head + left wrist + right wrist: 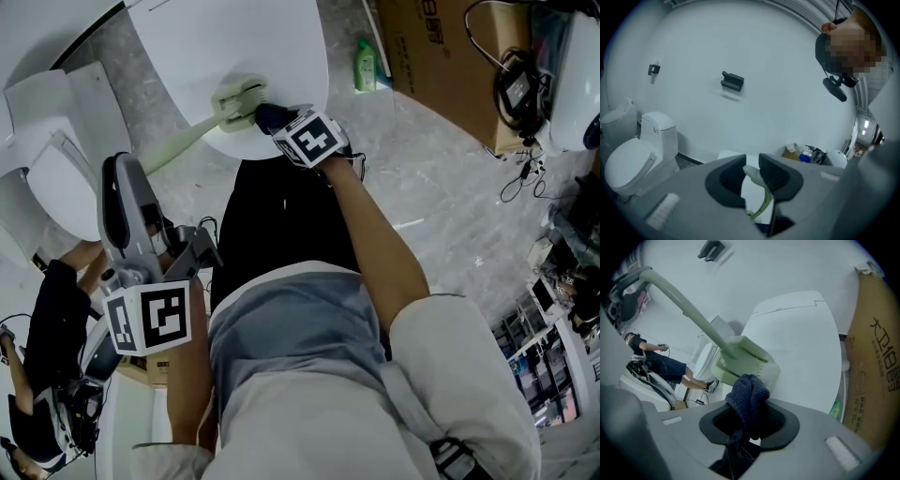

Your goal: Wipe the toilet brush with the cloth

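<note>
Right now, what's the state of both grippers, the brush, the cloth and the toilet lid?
Left gripper: fingers shut on toilet brush handle.
Right gripper: fingers shut on cloth.
Toilet brush: held by its handle end, head at the cloth.
Cloth: bunched.
Toilet: lid down.

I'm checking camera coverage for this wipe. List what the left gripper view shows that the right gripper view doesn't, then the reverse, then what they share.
Left gripper view only: a close look at the left gripper, its fingers clamped on the handle tip of the toilet brush. Right gripper view only: the right gripper holding the dark cloth at the green head, and a cardboard box. Shared: the pale green brush and the white surface by it.
</note>
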